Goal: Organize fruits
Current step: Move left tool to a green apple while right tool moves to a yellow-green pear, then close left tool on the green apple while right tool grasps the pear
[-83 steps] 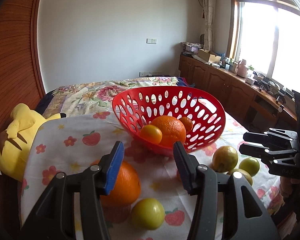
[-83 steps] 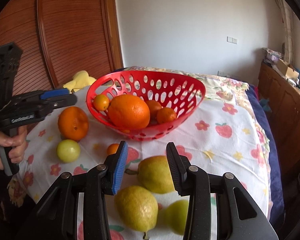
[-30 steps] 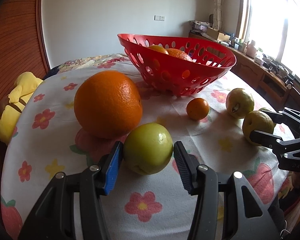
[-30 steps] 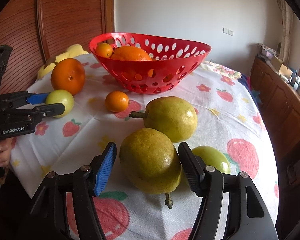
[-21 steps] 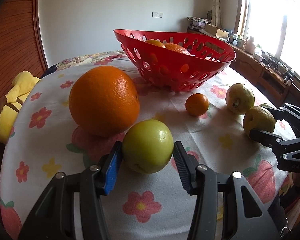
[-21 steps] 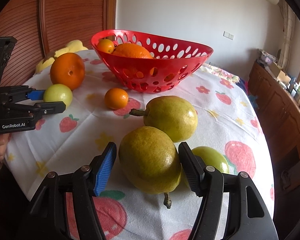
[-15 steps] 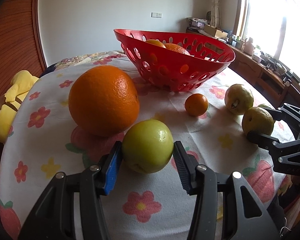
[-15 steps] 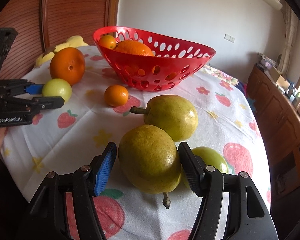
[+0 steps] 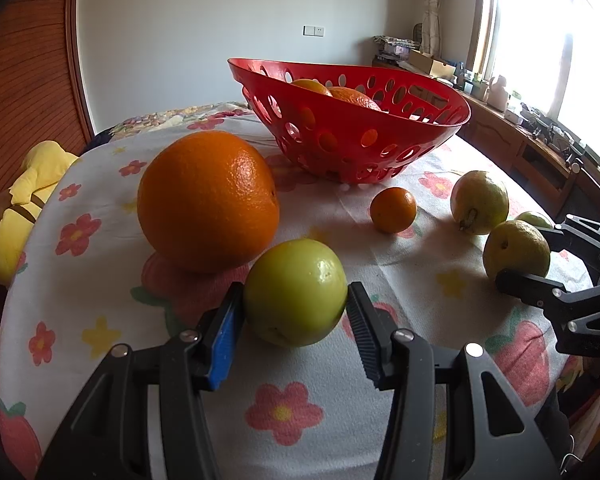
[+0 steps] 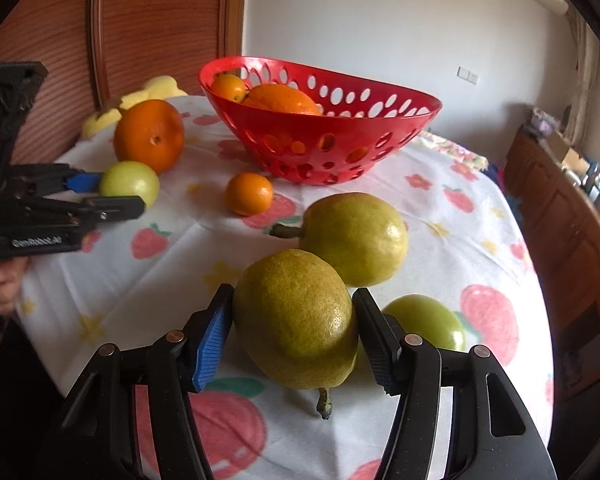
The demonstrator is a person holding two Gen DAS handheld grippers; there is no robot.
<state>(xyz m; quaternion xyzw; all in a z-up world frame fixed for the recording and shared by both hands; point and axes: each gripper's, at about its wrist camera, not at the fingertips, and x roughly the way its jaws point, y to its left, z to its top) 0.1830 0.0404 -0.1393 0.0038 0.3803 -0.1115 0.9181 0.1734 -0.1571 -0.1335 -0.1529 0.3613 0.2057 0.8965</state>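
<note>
My left gripper (image 9: 295, 312) is shut on a green apple (image 9: 296, 291), both pads touching its sides; it also shows in the right wrist view (image 10: 130, 181). My right gripper (image 10: 293, 320) is shut on a yellow-green pear (image 10: 296, 316), its stem pointing down; the pear also shows in the left wrist view (image 9: 515, 249). A red perforated basket (image 9: 380, 136) holds oranges (image 10: 280, 100). A big orange (image 9: 208, 200), a small tangerine (image 9: 393, 210), a second pear (image 10: 356, 236) and another green apple (image 10: 424, 322) lie on the cloth.
The fruit-print tablecloth (image 9: 412, 256) covers a round table. A yellow plush toy (image 9: 24, 200) lies at its left edge. A wooden panel (image 10: 140, 20) stands behind, and a sideboard (image 10: 560, 200) runs along the right wall.
Both grippers have closed in until their pads touch the fruit, the left on the green apple, the right on the pear. Both fruits appear slightly raised.
</note>
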